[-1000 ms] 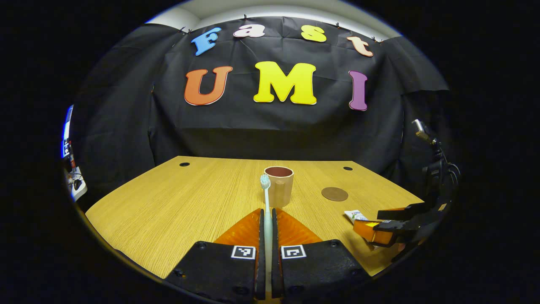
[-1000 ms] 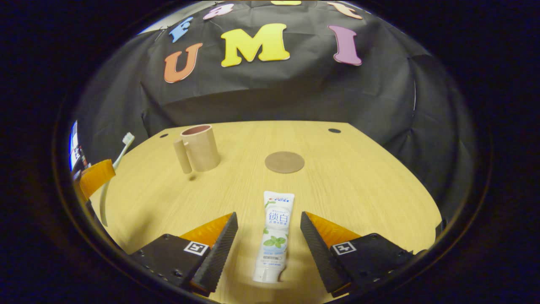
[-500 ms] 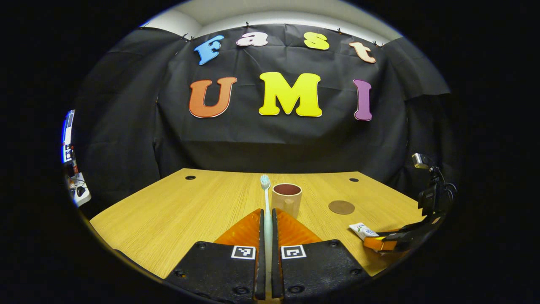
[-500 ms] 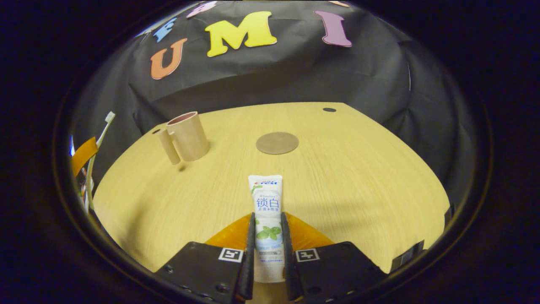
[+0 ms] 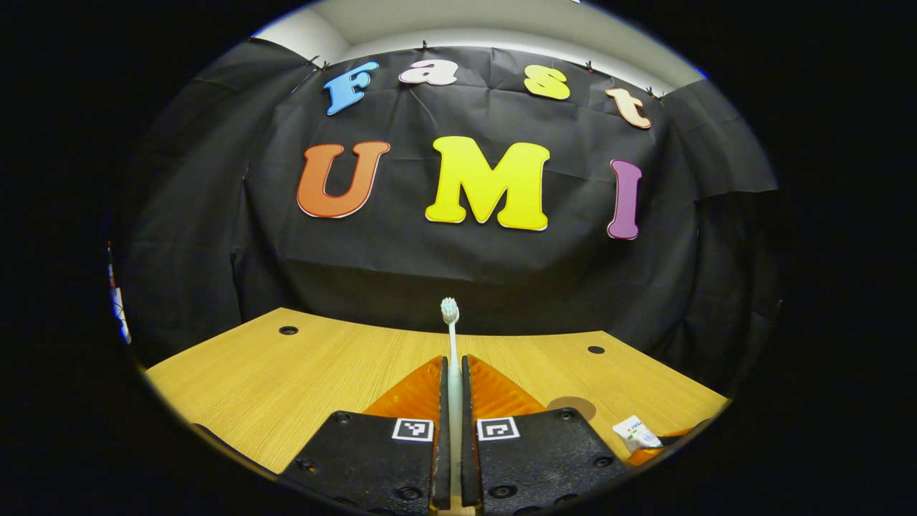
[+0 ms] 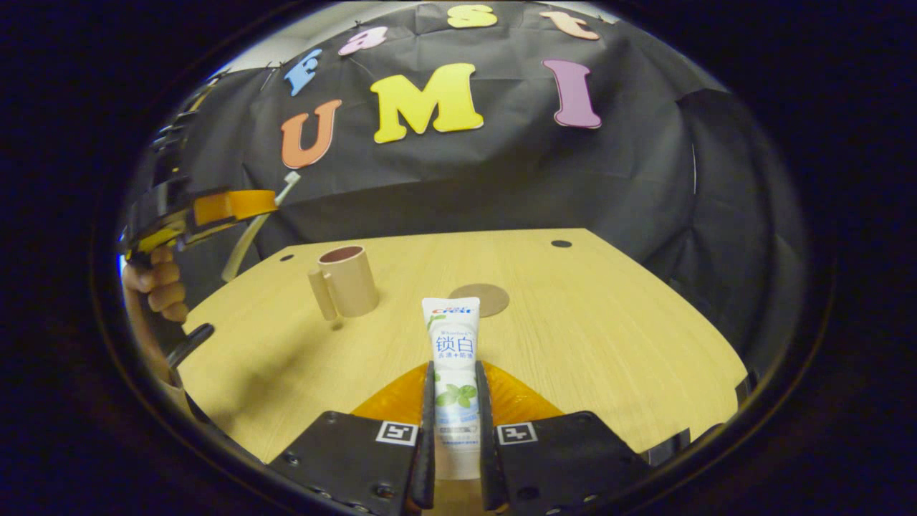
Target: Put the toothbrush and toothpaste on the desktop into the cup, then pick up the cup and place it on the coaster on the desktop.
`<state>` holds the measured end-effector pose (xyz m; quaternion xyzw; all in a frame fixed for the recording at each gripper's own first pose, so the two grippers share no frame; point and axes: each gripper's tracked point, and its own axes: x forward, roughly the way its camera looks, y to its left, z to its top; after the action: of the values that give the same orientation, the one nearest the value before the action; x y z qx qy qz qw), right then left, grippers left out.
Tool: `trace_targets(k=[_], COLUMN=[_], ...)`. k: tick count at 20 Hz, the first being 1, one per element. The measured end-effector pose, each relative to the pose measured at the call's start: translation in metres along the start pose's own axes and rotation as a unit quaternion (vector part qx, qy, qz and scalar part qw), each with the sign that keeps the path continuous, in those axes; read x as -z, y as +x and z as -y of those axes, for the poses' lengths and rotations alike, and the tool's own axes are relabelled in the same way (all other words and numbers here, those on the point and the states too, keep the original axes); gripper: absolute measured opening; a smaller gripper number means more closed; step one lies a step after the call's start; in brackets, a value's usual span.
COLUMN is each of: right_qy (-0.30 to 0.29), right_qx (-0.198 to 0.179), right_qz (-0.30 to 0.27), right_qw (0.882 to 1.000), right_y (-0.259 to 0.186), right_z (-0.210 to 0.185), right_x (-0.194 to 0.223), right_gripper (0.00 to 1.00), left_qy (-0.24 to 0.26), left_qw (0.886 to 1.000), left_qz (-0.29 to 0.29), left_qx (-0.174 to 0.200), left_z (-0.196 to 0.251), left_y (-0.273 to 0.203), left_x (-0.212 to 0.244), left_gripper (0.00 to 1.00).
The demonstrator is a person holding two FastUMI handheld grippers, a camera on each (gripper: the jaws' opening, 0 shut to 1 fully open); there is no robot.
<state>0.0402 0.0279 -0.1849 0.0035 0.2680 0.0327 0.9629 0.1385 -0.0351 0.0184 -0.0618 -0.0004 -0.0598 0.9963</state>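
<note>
Desk light woodgrain, matt; toothpaste tube glossy plastic; cup matt.

Even overhead light, soft shadows on the desktop, sharp focus, heavy fisheye edge bending.

left tongs clamped shut, raised, right tongs clamped shut

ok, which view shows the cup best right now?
The right gripper view: the cup stands whole on the desk, with rim, handle and opening clear, left of the coaster. In the left gripper view I can't find it; the shut left gripper may hide it.
</note>
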Motion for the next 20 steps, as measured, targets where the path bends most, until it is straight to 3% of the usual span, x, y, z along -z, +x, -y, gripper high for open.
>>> trace_targets(k=[4,8,20], right_qy=[-0.007,-0.014,-0.012], right_qx=[-0.019,-0.033,-0.042], right_qz=[0.046,0.062,0.037], right_qw=[0.999,0.997,0.998], right_y=[-0.020,-0.024,-0.005], right_z=[-0.006,-0.008,-0.005], right_x=[-0.020,-0.020,-0.004], right_gripper=[0.25,0.25,0.25], left_qy=[-0.009,0.018,0.020], left_qw=[0.999,0.999,0.999], left_qz=[0.023,0.029,0.023], left_qx=[0.023,0.036,0.038], left_z=[0.012,0.020,0.014], left_y=[0.054,0.092,0.112], left_x=[-0.012,-0.004,0.011], left_gripper=[0.08,0.09,0.12])
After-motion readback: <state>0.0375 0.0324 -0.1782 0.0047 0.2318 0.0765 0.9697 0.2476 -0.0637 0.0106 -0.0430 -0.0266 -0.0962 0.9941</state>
